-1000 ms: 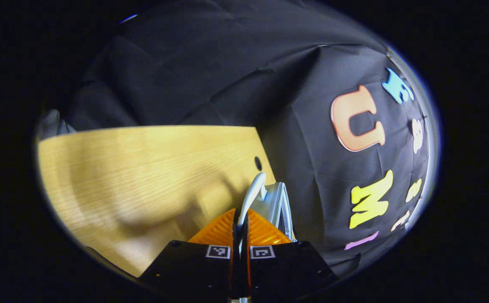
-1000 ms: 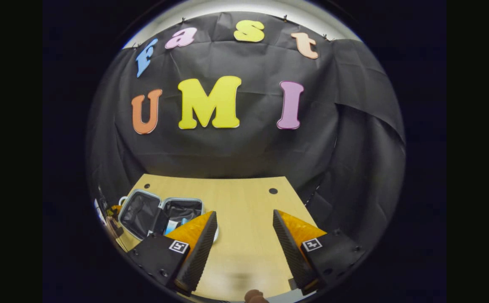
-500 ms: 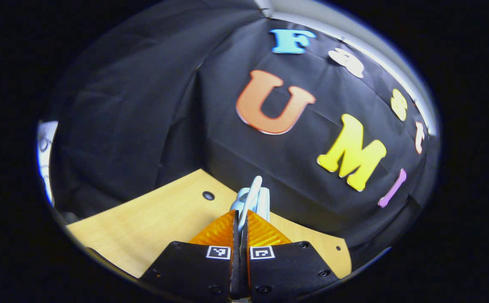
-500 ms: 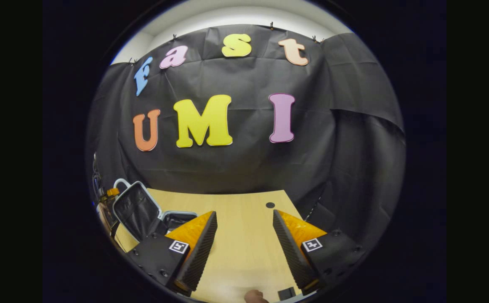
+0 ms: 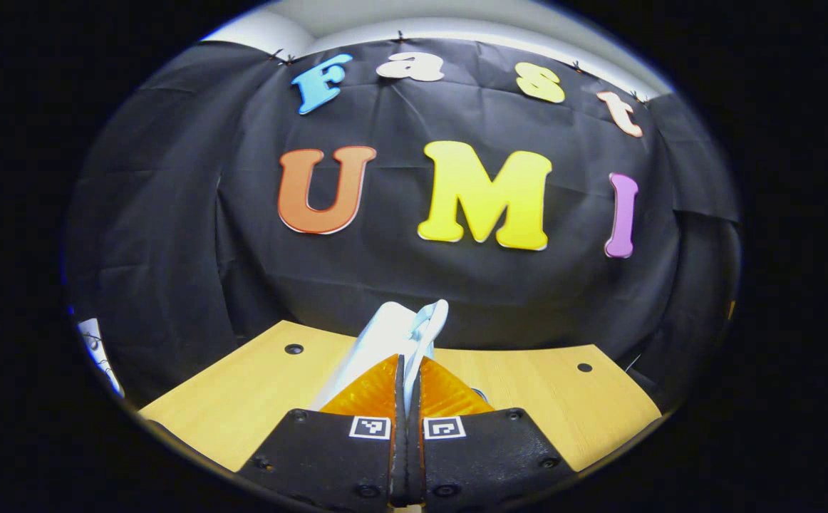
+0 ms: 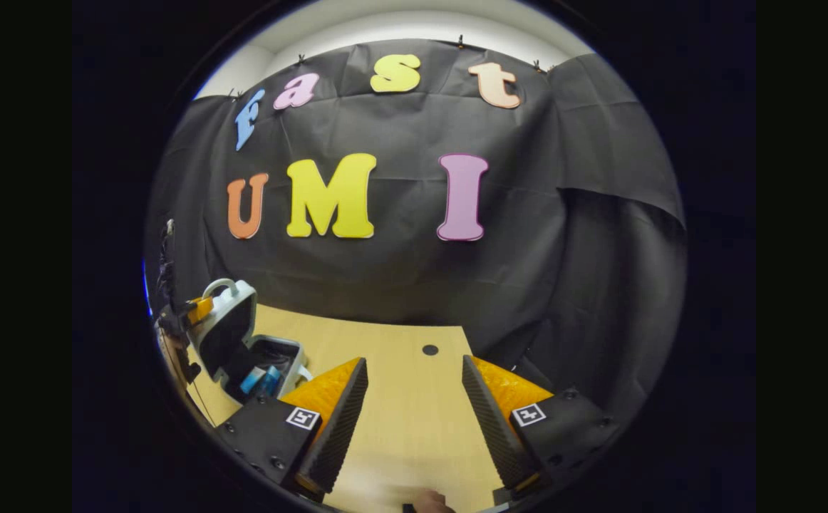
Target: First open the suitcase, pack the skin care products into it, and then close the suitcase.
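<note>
In the left gripper view, the left tool (image 5: 407, 370) is clamped on the pale handle (image 5: 428, 324) of the suitcase lid (image 5: 375, 342), which rises from between its closed fingers above the wooden surface (image 5: 243, 399). In the right gripper view, the right tool (image 6: 414, 388) hangs with fingers wide apart over the surface's near edge. The suitcase (image 6: 239, 342) sits at the surface's left edge with its lid half raised, blue skin care products (image 6: 261, 379) lying in its lower half.
</note>
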Available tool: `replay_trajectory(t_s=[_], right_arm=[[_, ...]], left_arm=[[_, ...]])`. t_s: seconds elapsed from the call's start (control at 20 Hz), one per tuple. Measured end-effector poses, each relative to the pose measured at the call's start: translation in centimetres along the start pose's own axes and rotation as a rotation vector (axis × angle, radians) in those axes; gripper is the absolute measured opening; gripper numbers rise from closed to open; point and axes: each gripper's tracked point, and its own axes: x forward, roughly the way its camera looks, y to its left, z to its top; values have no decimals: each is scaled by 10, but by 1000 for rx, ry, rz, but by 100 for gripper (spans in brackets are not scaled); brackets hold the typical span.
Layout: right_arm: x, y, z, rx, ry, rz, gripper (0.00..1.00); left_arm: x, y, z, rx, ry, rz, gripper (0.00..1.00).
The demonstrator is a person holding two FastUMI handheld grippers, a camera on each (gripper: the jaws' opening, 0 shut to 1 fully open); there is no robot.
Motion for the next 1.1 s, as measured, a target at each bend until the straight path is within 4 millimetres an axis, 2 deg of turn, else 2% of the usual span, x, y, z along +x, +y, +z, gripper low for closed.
replay_trajectory(t_s=[0.1,0.2,0.4,0.5,0.7,0.8,0.9,1.0,1.1], right_arm=[[2,-17,-13,4,25,3,79],[4,-30,-28,0,51,3,79],[5,-50,-51,4,91,-2,79],[6,-56,-64,13,114,0,79],[9,-64,-88,37,163,-14,79],[10,-64,-92,41,173,-19,79],[9,-61,-92,36,174,-25,77],[8,-57,-85,35,162,-26,77],[9,-46,-73,33,147,-23,79]], left_arm=[[4,-33,-19,34,25,9,3],[8,-57,-37,122,44,19,3],[29,-92,-85,266,121,23,3],[33,-107,-112,292,166,19,3],[56,-119,-151,371,232,48,4],[59,-123,-157,437,239,69,5],[54,-130,-169,480,243,60,9],[52,-140,-181,479,288,16,29],[44,-148,-174,429,286,-9,54]])
